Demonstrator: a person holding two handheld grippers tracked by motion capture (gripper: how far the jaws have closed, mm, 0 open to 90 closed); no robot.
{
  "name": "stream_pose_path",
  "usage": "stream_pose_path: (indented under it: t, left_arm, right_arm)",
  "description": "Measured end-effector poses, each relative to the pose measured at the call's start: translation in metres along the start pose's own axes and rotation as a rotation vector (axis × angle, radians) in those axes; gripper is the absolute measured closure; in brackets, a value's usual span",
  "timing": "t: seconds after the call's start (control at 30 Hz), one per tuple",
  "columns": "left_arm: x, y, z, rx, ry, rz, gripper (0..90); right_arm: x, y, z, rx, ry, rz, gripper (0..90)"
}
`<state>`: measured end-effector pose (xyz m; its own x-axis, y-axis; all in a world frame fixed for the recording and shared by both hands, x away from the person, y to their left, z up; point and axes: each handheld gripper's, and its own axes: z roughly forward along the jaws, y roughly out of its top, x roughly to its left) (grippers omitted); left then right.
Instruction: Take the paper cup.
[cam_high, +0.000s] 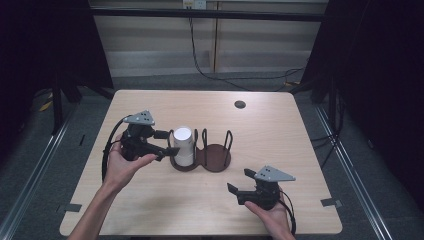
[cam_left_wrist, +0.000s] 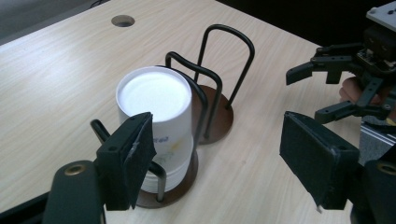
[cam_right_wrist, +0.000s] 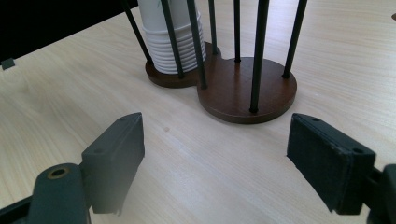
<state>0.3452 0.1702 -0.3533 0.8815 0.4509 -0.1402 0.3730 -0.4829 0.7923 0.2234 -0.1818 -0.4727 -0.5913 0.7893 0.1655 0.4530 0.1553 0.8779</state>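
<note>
A stack of white paper cups (cam_high: 183, 145) stands upside down in the left bay of a dark wooden two-bay holder (cam_high: 218, 158) with black wire hoops. The right bay holds nothing. My left gripper (cam_high: 170, 142) hovers just left of the stack, open and off the cups. In the left gripper view its pads (cam_left_wrist: 224, 154) stand apart, the cups (cam_left_wrist: 154, 100) and holder (cam_left_wrist: 217, 116) lie ahead, and the right gripper (cam_left_wrist: 307, 93) shows far right. My right gripper (cam_high: 240, 180) rests open near the front right, aimed at the holder (cam_right_wrist: 243, 88) and cups (cam_right_wrist: 170, 42), with its fingertips (cam_right_wrist: 215, 154) wide.
The light wooden table (cam_high: 150, 200) has a round cable hole (cam_high: 240, 104) at the back right. Dark curtains flank both sides, and a black cable (cam_high: 210, 75) runs over the floor behind the table.
</note>
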Motion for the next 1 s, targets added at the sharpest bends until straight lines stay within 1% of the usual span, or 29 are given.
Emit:
stream_pose_path:
  t: [0.13, 0.2, 0.23, 0.27, 0.3, 0.4, 0.43, 0.47, 0.5, 0.53, 0.57, 0.6, 0.67, 0.7, 0.77, 0.8, 0.83, 0.87, 0.9, 0.93, 0.97, 1.0]
  left_arm:
    - [0.002, 0.008, 0.001, 0.014, 0.017, 0.013, 26.2]
    - [0.003, 0.012, 0.002, 0.034, 0.021, 0.015, 26.1]
    - [0.003, 0.015, 0.002, 0.054, 0.032, 0.021, 26.1]
    - [0.003, 0.017, 0.002, 0.064, 0.044, 0.022, 26.1]
    - [0.004, 0.018, 0.002, 0.069, 0.047, 0.018, 26.1]
    - [0.004, 0.021, 0.006, 0.093, 0.045, 0.023, 26.1]
    - [0.004, 0.022, 0.008, 0.094, 0.041, 0.031, 26.6]
    - [0.004, 0.024, 0.009, 0.097, 0.035, 0.052, 26.6]
    - [0.004, 0.026, 0.010, 0.098, 0.036, 0.061, 30.0]
    - [0.005, 0.029, 0.012, 0.110, 0.041, 0.054, 29.6]
    - [0.005, 0.029, 0.012, 0.110, 0.041, 0.054, 28.5]
    - [0.007, 0.032, 0.013, 0.125, 0.043, 0.051, 28.5]
    - [0.008, 0.037, 0.015, 0.154, 0.048, 0.066, 28.7]
    - [0.008, 0.039, 0.016, 0.151, 0.049, 0.058, 28.6]
    - [0.008, 0.044, 0.016, 0.182, 0.040, 0.073, 27.8]
    - [0.006, 0.046, 0.018, 0.171, 0.054, 0.070, 27.9]
    - [0.007, 0.049, 0.019, 0.182, 0.049, 0.082, 27.8]
    - [0.007, 0.051, 0.021, 0.193, 0.047, 0.083, 27.8]
    - [0.007, 0.054, 0.024, 0.231, 0.061, 0.093, 27.7]
    - [0.007, 0.054, 0.024, 0.231, 0.061, 0.093, 27.7]
    - [0.009, 0.055, 0.026, 0.242, 0.054, 0.092, 28.9]
    - [0.009, 0.056, 0.028, 0.245, 0.055, 0.074, 28.9]
  right_arm:
    - [0.000, 0.000, 0.000, 0.000, 0.002, 0.001, 19.0]
    - [0.000, 0.000, 0.000, 0.003, 0.002, -0.003, 19.2]
    - [0.000, 0.000, 0.000, 0.005, 0.002, -0.006, 19.2]
    - [0.000, 0.000, 0.000, 0.006, 0.000, -0.009, 19.2]
    - [0.000, 0.000, 0.000, 0.006, 0.000, -0.009, 19.2]
    - [0.000, 0.000, 0.000, 0.009, 0.002, -0.009, 19.2]
    - [0.000, 0.000, 0.001, 0.008, 0.003, -0.011, 19.2]
    - [0.000, 0.000, 0.001, 0.008, 0.003, -0.011, 19.2]
    - [0.000, 0.000, 0.001, 0.010, 0.005, -0.011, 19.2]
    - [0.000, 0.000, 0.002, 0.015, 0.005, -0.014, 19.2]
    - [0.000, 0.000, 0.002, 0.015, 0.005, -0.014, 19.2]
    - [0.000, 0.000, 0.002, 0.015, 0.005, -0.010, 19.2]
    - [0.000, 0.000, 0.002, 0.019, 0.006, -0.015, 19.2]
    - [0.001, 0.000, 0.002, 0.018, 0.006, -0.013, 19.2]
    - [0.001, 0.000, 0.002, 0.018, 0.009, -0.012, 19.1]
    - [0.000, 0.000, 0.002, 0.017, 0.011, -0.012, 18.7]
    - [0.001, 0.000, 0.003, 0.016, 0.007, -0.008, 16.8]
    - [0.000, 0.000, 0.003, 0.016, 0.013, -0.003, 15.9]
    - [0.000, 0.000, 0.003, 0.015, 0.027, -0.005, 15.9]
    - [0.001, 0.000, 0.002, 0.013, 0.029, -0.009, 15.4]
    - [0.001, 0.000, 0.002, 0.012, 0.031, -0.008, 14.7]
    - [0.001, 0.000, 0.002, 0.012, 0.031, -0.008, 14.7]
